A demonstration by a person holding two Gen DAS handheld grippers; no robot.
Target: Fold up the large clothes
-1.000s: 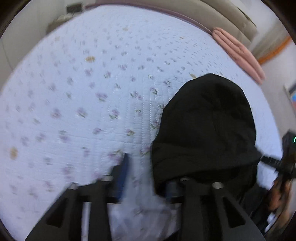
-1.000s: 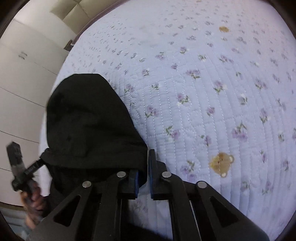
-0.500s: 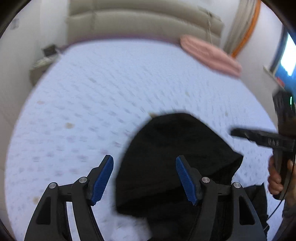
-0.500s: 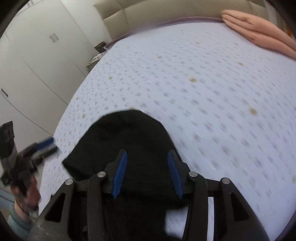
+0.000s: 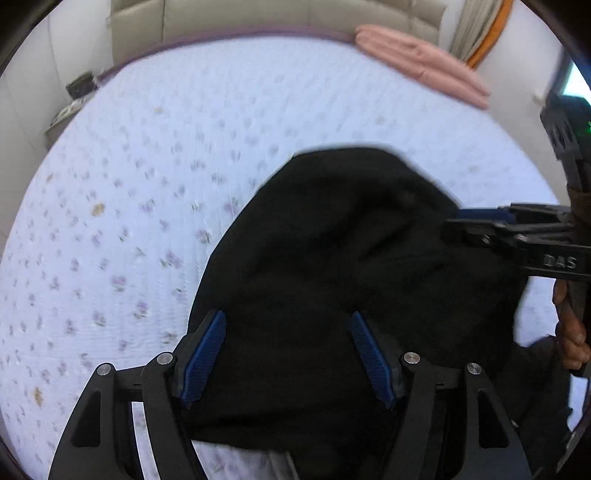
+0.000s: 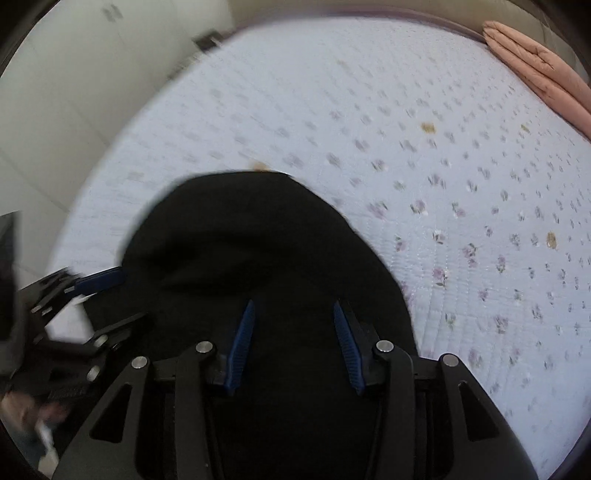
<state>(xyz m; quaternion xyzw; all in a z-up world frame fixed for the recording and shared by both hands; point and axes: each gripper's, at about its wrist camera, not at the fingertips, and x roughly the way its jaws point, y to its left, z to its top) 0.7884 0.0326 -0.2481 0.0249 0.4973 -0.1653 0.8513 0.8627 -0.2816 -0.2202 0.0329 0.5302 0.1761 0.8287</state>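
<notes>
A black garment (image 5: 332, 258) lies bunched on the near edge of a bed with a white quilt printed with purple flowers (image 5: 147, 166). It also shows in the right wrist view (image 6: 240, 251). My left gripper (image 5: 288, 354) is open, its blue pads (image 5: 205, 354) spread above the garment's near part. My right gripper (image 6: 293, 343) is open too, blue pads (image 6: 242, 343) apart over the cloth. The right gripper shows at the right of the left wrist view (image 5: 480, 221), beside the garment's right edge. The left gripper shows blurred at the left of the right wrist view (image 6: 96, 280).
A folded pink blanket (image 5: 417, 62) lies at the far right of the bed by a beige headboard (image 5: 258, 14). White wardrobe doors (image 6: 55, 92) stand to the left. A small bedside stand (image 5: 74, 99) sits at the far left corner.
Both grippers let go of the garment's edge and opened. They lifted and tilted up; the garment now lies spread lower in both views.
</notes>
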